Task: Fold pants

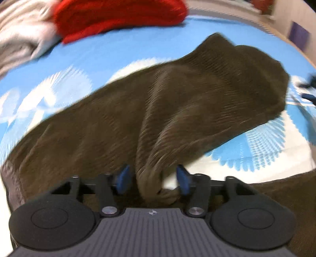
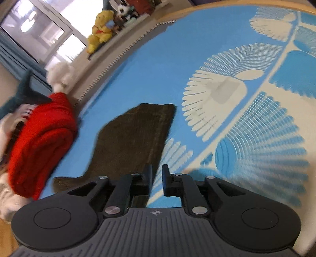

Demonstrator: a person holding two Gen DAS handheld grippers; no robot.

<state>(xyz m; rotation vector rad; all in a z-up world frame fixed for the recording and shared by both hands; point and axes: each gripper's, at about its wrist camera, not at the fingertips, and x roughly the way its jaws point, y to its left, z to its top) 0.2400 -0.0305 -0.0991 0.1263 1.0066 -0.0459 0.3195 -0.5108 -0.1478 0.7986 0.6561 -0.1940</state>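
Dark brown corduroy pants (image 1: pixel 158 102) lie spread across a blue and white patterned sheet (image 1: pixel 110 55). My left gripper (image 1: pixel 153 180) is open, its blue fingertips (image 1: pixel 123 178) standing either side of a bunched fold of the pants without pinching it. In the right wrist view one pant leg (image 2: pixel 134 138) stretches away over the sheet (image 2: pixel 150 75). My right gripper (image 2: pixel 157 179) hovers at the leg's near right edge, its black fingers (image 2: pixel 148 178) slightly apart and holding nothing.
A red knit garment (image 1: pixel 118 17) and pale clothes (image 1: pixel 21 35) are piled at the far left of the bed; the red garment also shows in the right wrist view (image 2: pixel 39 142). A yellow plush toy (image 2: pixel 101 27) sits on a shelf beyond the bed edge (image 2: pixel 118 57).
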